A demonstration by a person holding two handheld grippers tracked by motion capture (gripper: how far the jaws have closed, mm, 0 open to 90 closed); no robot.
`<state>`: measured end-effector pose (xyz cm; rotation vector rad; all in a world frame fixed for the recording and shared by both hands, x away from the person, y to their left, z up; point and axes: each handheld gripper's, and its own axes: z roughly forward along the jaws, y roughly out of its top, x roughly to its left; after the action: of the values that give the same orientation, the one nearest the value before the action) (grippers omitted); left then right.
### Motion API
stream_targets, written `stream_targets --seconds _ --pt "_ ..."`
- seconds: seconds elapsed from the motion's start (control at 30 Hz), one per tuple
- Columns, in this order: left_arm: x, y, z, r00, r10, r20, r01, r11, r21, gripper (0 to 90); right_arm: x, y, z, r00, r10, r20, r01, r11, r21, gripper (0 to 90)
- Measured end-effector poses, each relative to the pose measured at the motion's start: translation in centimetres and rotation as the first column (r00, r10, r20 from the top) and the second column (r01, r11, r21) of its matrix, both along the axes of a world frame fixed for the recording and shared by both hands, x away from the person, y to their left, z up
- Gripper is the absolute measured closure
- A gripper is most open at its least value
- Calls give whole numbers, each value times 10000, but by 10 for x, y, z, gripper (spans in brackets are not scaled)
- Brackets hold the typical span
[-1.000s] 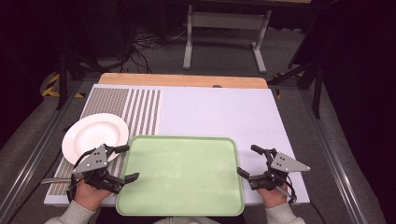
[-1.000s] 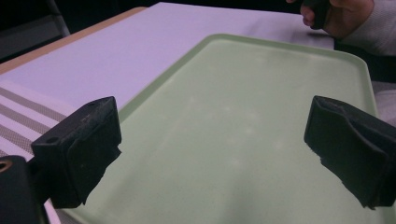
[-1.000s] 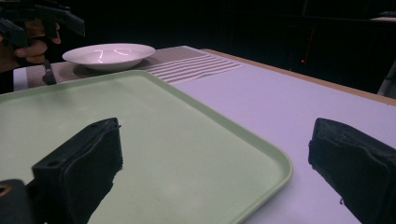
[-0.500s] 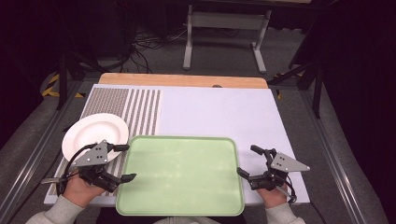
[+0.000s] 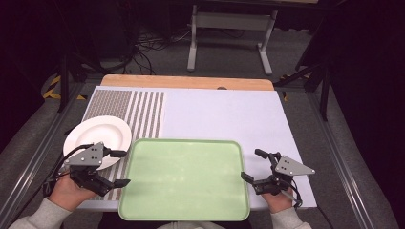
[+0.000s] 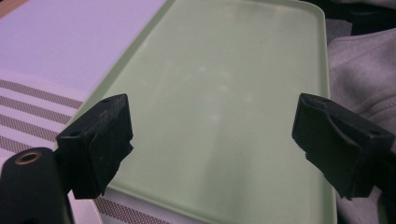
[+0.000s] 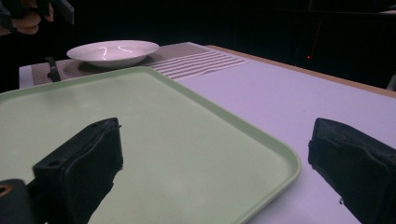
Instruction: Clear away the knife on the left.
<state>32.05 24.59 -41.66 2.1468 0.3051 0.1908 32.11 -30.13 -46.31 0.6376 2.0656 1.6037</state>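
An empty pale green tray (image 5: 184, 141) lies at the table's near edge, between my two grippers. My left gripper (image 5: 123, 168) sits at the tray's left rim, open, with nothing between its jaws. The left gripper view looks across the bare tray (image 6: 224, 70) with the left gripper (image 6: 217, 140) spread wide. My right gripper (image 5: 251, 165) is at the tray's right rim, also open and holding nothing. In the right gripper view the right gripper (image 7: 215, 177) straddles the tray's corner rim (image 7: 280, 154). An empty white plate (image 5: 98, 136) rests just behind the left gripper.
A white mat (image 5: 215, 114) with a striped grey patch (image 5: 129, 109) at the left covers the table. A wooden strip (image 5: 186, 82) runs along the far edge. The plate (image 7: 113, 51) and the other hand's gripper (image 7: 28, 14) show far off in the right gripper view.
The left hand and its gripper have shifted slightly to the left. The right gripper, tray and plate have not moved.
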Motion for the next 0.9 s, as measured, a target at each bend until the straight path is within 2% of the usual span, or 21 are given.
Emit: stream_targets --seconds 0.13,0.27,0.4,0.53,0.67,0.9 --pt "0 3 1 9997 -177 -179 183 9993 339 138 0 0 0 10000 13 -4 -13 10000 9 35" --pt "1 7 1 9996 -248 -165 259 9971 713 137 0 0 0 10000 27 -21 -27 10000 -27 36" --pt "0 11 2 9995 -296 -143 312 9914 1269 146 0 0 0 10000 32 -18 -32 10000 -26 36" --pt "0 18 4 9992 -329 -214 360 9861 1624 159 0 0 0 10000 31 -25 -31 10000 -36 36" --pt "1 24 7 9989 -382 -290 436 9744 2205 176 0 0 0 10000 35 -14 -35 10000 -43 35" --pt "3 32 9 9982 -359 -480 481 9573 2850 190 0 0 0 10000 33 -30 -33 10000 -39 35"
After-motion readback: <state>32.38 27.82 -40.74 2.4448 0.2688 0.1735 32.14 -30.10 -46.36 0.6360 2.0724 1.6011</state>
